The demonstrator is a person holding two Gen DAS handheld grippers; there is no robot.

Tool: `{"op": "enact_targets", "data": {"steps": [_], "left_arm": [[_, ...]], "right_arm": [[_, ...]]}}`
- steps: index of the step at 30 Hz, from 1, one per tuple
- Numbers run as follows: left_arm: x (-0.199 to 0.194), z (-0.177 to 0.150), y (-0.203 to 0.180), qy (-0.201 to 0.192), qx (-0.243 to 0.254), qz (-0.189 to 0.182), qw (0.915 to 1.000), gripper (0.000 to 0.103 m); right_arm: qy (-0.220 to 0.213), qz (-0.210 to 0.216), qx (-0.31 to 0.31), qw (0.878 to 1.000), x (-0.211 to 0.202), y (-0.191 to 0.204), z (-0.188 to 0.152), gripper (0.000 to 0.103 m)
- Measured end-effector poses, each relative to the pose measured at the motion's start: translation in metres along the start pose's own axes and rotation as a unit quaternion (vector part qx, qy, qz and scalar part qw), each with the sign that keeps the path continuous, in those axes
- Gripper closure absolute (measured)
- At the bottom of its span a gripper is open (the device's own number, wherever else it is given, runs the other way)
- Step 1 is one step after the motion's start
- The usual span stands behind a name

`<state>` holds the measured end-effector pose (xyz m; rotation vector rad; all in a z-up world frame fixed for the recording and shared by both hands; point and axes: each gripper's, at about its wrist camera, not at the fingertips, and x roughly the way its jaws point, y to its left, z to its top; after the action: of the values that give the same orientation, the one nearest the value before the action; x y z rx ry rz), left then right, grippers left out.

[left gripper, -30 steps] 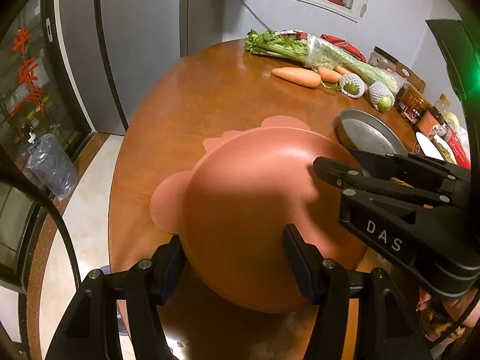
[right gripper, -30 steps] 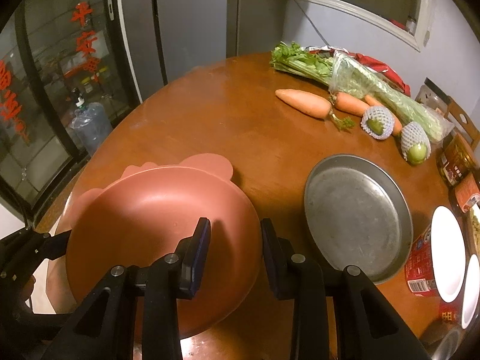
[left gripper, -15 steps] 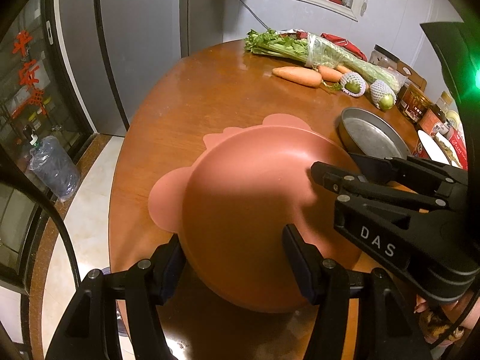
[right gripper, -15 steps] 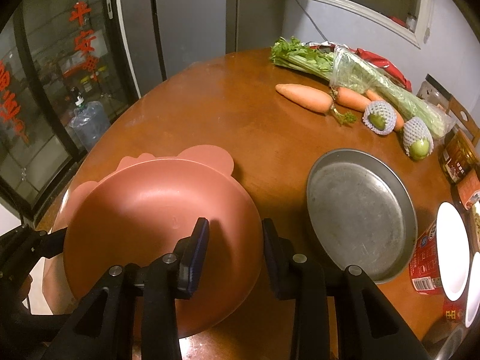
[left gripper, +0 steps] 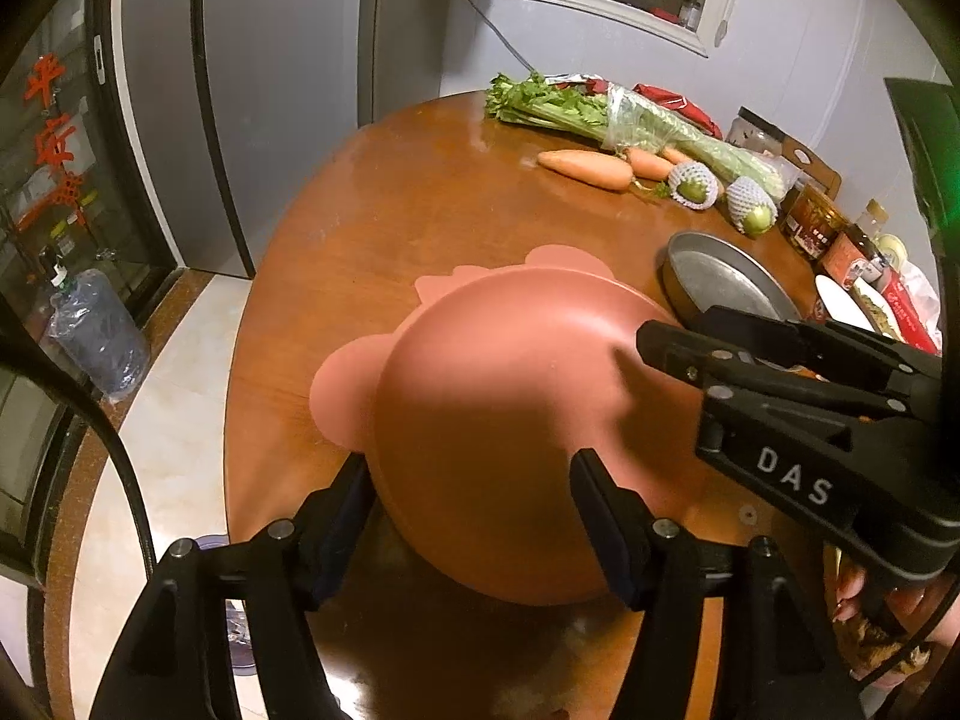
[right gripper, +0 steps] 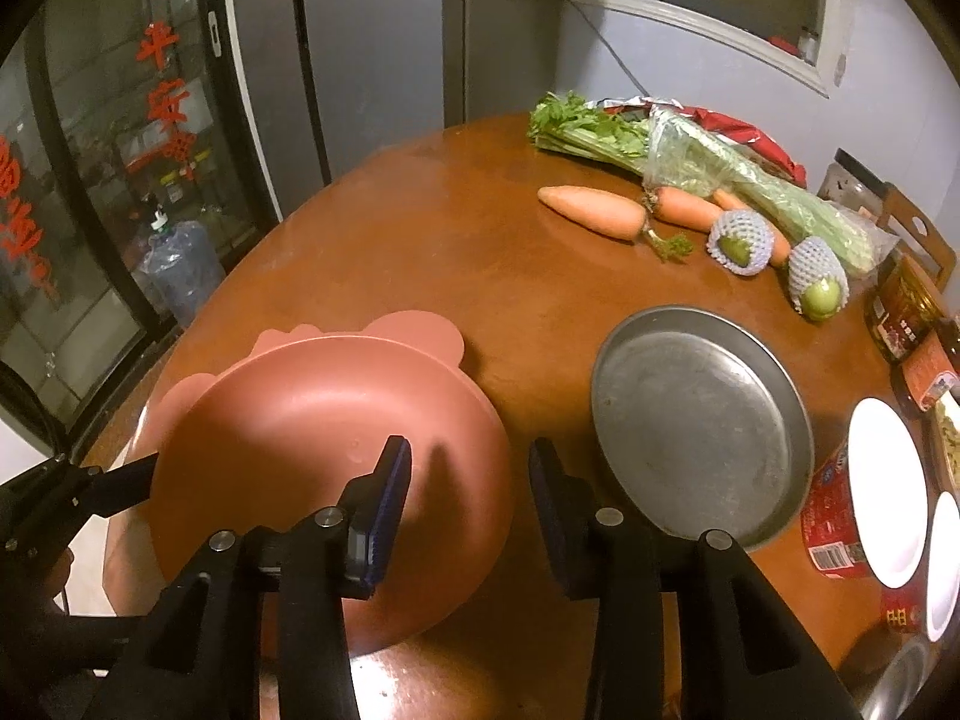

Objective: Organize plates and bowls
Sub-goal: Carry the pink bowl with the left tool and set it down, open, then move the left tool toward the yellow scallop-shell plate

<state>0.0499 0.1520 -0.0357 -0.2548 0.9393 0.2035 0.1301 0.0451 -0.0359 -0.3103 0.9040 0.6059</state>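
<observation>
A pink bowl [left gripper: 510, 432] [right gripper: 312, 420] rests on a flat pink plate with ear-shaped lobes [left gripper: 339, 390] [right gripper: 420, 330], near the table's front left edge. My left gripper [left gripper: 471, 525] straddles the bowl's near left side. Its jaws are opening, with a wide gap, and no pad presses on the bowl. My right gripper [right gripper: 469, 480] straddles the bowl's right rim, one finger inside and one outside. Its jaws are opening too, and both pads stand off the rim. The right gripper's fingers [left gripper: 690, 360] reach in from the right in the left wrist view.
A round metal pan [right gripper: 702, 420] [left gripper: 720, 282] lies just right of the bowl. White plates [right gripper: 882, 492], jars and packets crowd the right edge. Carrots [right gripper: 594, 213], celery [right gripper: 600, 132] and net-wrapped fruit [right gripper: 741, 243] lie at the back. The floor drops off to the left.
The right gripper's jaws have spread wider around the bowl's right rim. The left jaws have widened a little. Bowl and plate have stayed in place.
</observation>
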Motion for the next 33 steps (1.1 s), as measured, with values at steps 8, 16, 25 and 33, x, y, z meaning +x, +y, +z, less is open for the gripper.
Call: {"op": "enact_targets", "data": {"steps": [8,16,25,33], "left_arm": [[-0.016,-0.004,-0.005,-0.013,0.005,0.001,0.9999,0.028],[-0.047,-0.008,-0.014,-0.051,0.011,-0.007,0.9986,0.026],[-0.072,-0.014,-0.047,-0.077,0.045,-0.026,0.9957,0.026],[-0.078,-0.025,-0.089,-0.082,0.088,-0.051,0.9914,0.026]], "right_arm": [[-0.024,-0.001,0.019,1.0,-0.028,-0.012,-0.005,0.055],[-0.068,0.006,0.053,0.996,-0.076,-0.027,-0.018,0.05],[-0.121,-0.009,0.081,0.989,-0.142,-0.046,-0.047,0.044],[-0.137,-0.028,0.121,0.983,-0.185,-0.071,-0.097,0.043]]}}
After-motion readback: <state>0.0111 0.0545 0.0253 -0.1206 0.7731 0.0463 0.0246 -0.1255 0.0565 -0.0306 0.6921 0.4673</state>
